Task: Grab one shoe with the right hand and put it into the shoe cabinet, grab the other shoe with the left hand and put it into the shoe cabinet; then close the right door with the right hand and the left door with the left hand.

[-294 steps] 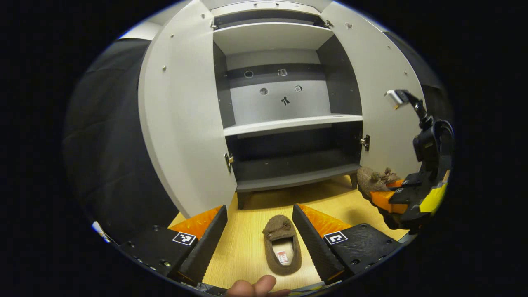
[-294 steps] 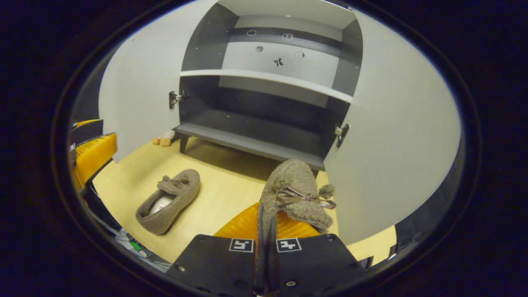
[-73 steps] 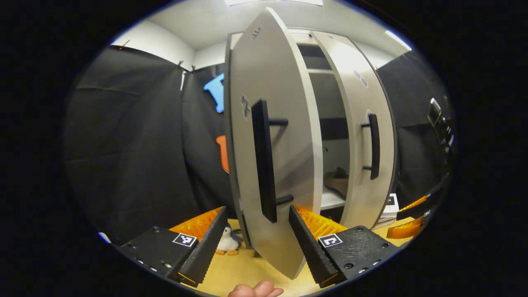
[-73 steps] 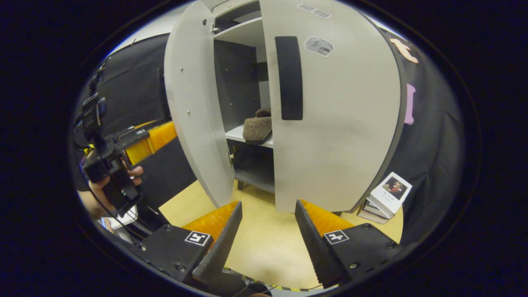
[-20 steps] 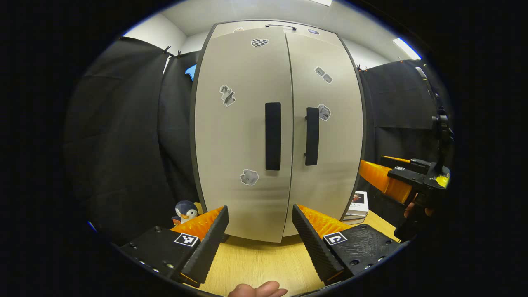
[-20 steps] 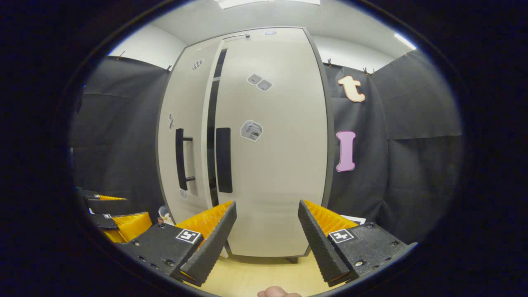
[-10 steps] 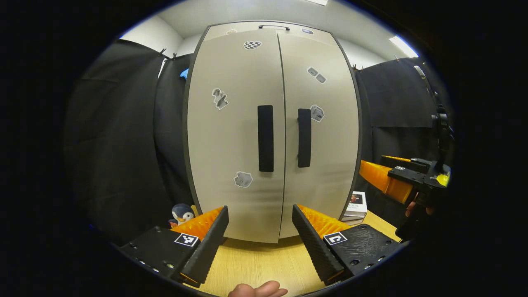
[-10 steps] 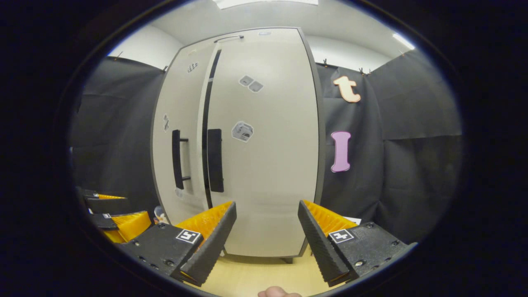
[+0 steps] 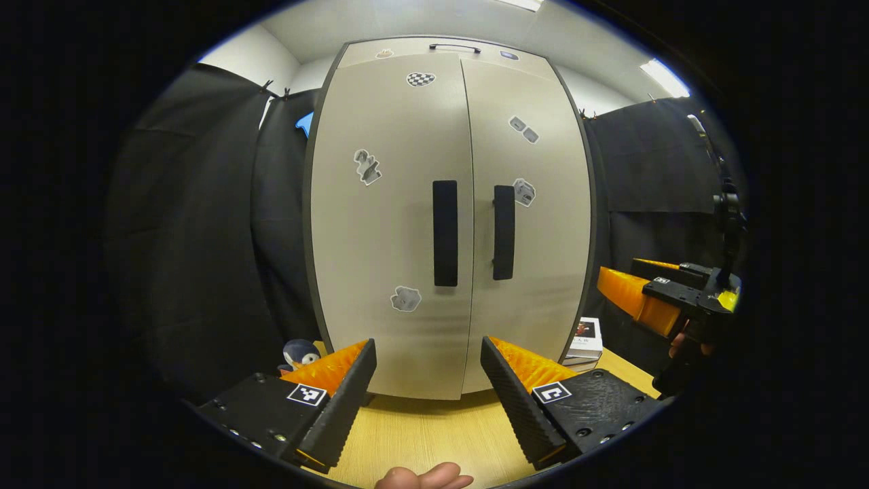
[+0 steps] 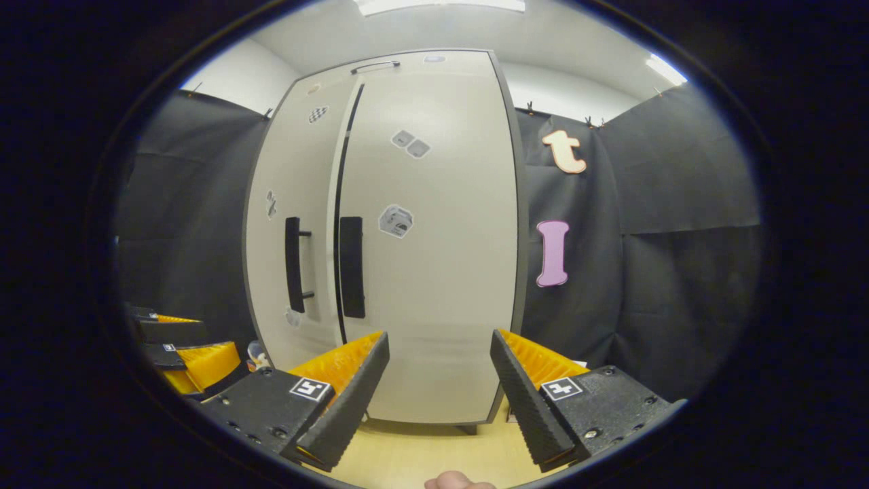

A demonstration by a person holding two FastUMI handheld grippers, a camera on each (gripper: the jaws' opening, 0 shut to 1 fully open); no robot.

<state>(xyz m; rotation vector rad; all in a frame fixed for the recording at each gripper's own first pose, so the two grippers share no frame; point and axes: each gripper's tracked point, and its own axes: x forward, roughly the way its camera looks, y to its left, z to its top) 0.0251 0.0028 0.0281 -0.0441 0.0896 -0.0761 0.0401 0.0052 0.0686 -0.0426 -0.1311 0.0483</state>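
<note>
The shoe cabinet (image 9: 451, 224) stands mid-frame in the left gripper view with its left door (image 9: 387, 224) and right door (image 9: 533, 217) both swung to, meeting at a thin seam beside the two dark handles (image 9: 445, 233). The shoes are out of sight, judged to be inside. In the right gripper view a dark line runs between the doors (image 10: 337, 224), so the left one may sit slightly proud.

The left gripper (image 9: 428, 394) at the bottom of its view is spread wide and holds nothing; the right gripper (image 10: 440, 390) is likewise wide and empty. From the left gripper view the right gripper (image 9: 652, 295) hangs at the right edge, clear of the cabinet.

The job looks all but done. If the seam needs seating, a flat push on the left door near its handle, square to the panel, should serve.

Room is ample on the pale floor (image 9: 434, 435) in front. A penguin toy (image 9: 299, 353) sits lower left by the cabinet foot, books (image 9: 585, 337) lower right.
</note>
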